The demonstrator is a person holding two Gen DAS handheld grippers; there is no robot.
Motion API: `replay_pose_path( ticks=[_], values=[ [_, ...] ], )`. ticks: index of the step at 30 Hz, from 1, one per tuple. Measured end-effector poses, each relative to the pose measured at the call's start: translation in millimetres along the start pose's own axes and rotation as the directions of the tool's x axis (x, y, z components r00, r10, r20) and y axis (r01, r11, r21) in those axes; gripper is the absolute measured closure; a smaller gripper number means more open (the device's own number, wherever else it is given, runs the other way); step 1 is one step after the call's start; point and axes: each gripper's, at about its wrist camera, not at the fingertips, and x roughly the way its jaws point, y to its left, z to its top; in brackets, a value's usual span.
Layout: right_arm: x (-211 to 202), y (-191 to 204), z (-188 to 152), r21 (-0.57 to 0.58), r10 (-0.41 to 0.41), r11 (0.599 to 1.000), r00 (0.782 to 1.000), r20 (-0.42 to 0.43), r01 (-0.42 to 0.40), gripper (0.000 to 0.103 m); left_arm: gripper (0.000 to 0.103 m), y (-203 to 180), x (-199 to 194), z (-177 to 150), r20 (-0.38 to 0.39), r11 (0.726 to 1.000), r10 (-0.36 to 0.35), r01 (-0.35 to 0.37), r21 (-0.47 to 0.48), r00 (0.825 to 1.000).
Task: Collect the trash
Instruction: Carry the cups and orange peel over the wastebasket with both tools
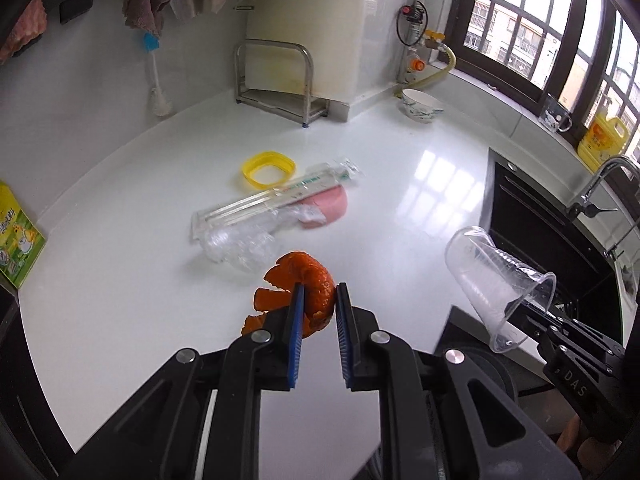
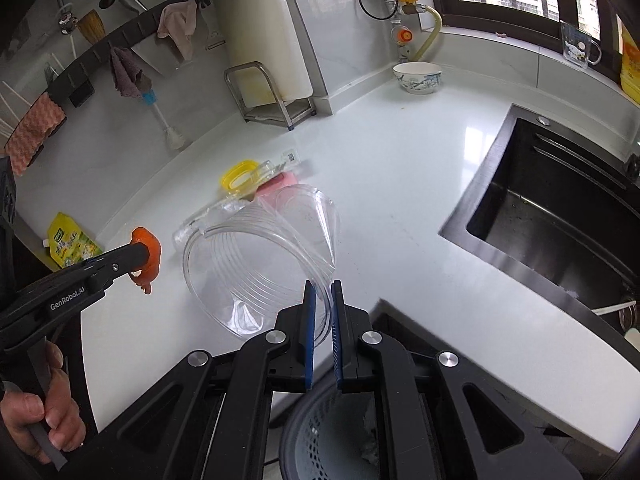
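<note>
Green carton [image 1: 18, 236]: standing at the far left edge of the white counter [image 1: 120, 208], well apart from the other items.
Left gripper [image 1: 319, 292]: its blue-padded fingers are closing narrowly on the orange peel [image 1: 302, 280], which is hanging in the air above the counter's near edge; part of the peel is sticking out to the left of the fingers.
Litter pile: a crumpled clear bag [image 1: 244, 246] is lying mid-counter, touching a long clear wrapper [image 1: 276, 198] that is resting across a pink piece [image 1: 328, 206]; a yellow ring-shaped lid [image 1: 267, 169] is sitting just behind them.
Bin [image 2: 332, 436]: a grey perforated basket is showing below the counter's edge, under the right gripper's fingers.
Right gripper [image 2: 323, 292]: its fingers are pinching the rim of the clear plastic cup [image 2: 260, 264], holding it tilted in the air with the mouth facing the camera.
Bowl [image 1: 422, 105]: standing at the back of the counter.
Sink [image 2: 560, 208]: lying dark at the right.
</note>
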Motion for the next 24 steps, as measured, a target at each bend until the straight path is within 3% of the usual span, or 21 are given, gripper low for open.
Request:
replay_pose_path(
  ticks=[13, 24],
  values=[
    [-51, -86, -92, -0.021, -0.018, 1.0, 0.991, -0.13, 0.016, 0.096, 0.087, -123, -11, -90, -0.11, 0.993, -0.092, 0.099, 0.064, 0.99],
    [-26, -124, -141, 0.002, 0.0, 1.0, 0.961, -0.278, 0.0, 0.096, 0.087, -151, 39, -139, -0.239, 0.995, -0.056, 0.074, 0.065, 0.969]
  ],
)
